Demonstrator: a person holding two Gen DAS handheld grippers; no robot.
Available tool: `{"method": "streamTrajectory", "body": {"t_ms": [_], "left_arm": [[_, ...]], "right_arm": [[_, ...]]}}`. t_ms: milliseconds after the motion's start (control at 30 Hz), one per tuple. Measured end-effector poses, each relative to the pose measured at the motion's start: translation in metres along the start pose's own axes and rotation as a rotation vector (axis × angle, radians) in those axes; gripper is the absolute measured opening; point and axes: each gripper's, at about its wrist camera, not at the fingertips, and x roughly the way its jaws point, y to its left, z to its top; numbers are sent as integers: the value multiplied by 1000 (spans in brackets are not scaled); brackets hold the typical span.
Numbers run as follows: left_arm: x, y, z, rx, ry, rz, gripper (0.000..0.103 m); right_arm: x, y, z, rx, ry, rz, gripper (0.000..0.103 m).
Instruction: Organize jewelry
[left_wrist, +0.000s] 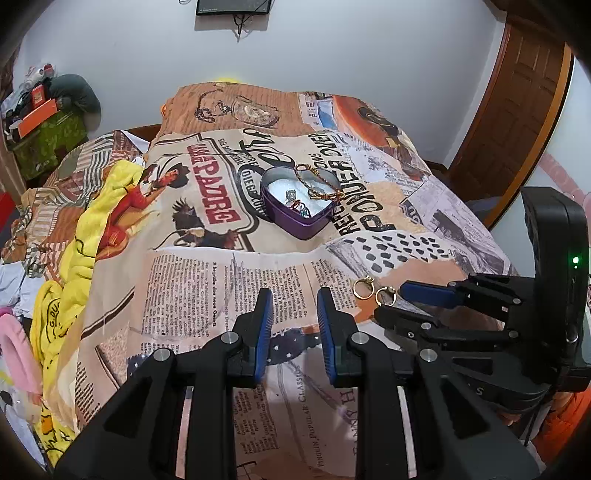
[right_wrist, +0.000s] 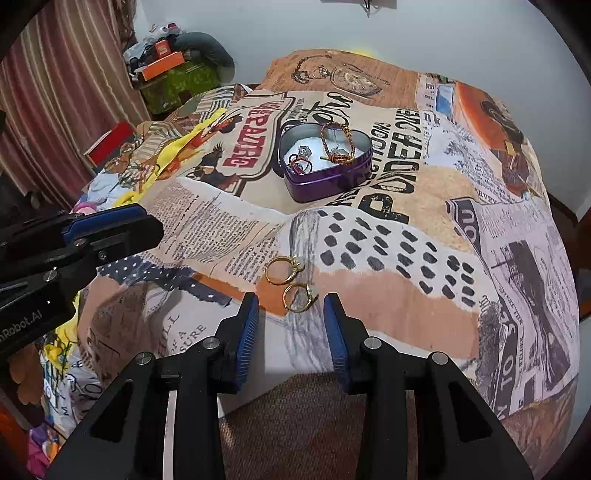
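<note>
A purple heart-shaped tin stands open on the printed cloth, holding rings and a gold-and-red bracelet draped over its rim. Two gold rings lie on the cloth nearer me: a far ring and a near ring. My right gripper is open and empty, its fingertips just short of the near ring. My left gripper is open and empty, left of the rings. The right gripper also shows in the left wrist view.
The newspaper-print cloth covers a raised surface. Yellow fabric and clutter lie at the left. A green box with an orange box stands far left. A wooden door is at the right.
</note>
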Motion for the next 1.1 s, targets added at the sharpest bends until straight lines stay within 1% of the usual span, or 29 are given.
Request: {"method": "streamTrajectory", "body": {"t_ms": [133, 200, 267, 367, 500, 600, 667, 700, 733, 800, 867, 933, 1100], "left_arm": [[5, -2, -1, 6, 7, -1, 23], [8, -4, -1, 8, 12, -9, 23], [11, -7, -2, 17, 18, -12, 23], [16, -13, -2, 35, 28, -20, 23], [22, -21, -2, 59, 38, -20, 23], [26, -22, 0, 56, 40, -21, 23], [27, -19, 0, 50, 36, -11, 23], [27, -18, 0, 45, 35, -9, 23], [27, -14, 1, 36, 36, -7, 23], [26, -7, 0, 19, 40, -4, 23], [25, -2, -1, 11, 40, 2, 23], [24, 3, -2, 5, 39, 5, 23], [24, 13, -6, -7, 44, 8, 23]], "right_arm": [[3, 3, 0, -14, -6, -7, 32], [6, 5, 1, -25, -4, -20, 23], [7, 5, 1, -29, -2, -18, 11], [6, 2, 1, -16, -8, -4, 8], [2, -4, 2, 8, -24, 11, 7], [-2, -7, 2, 15, -38, 11, 7], [-5, -8, 2, 12, -47, 32, 8], [-7, -7, 3, 9, -50, 57, 8], [-8, -5, 3, 7, -47, 77, 8], [-4, -1, 7, 0, -17, 78, 16], [3, 4, 10, -13, 4, 61, 35], [10, 4, 11, -21, 17, 32, 37], [16, 7, 12, -52, 34, 5, 36]]}}
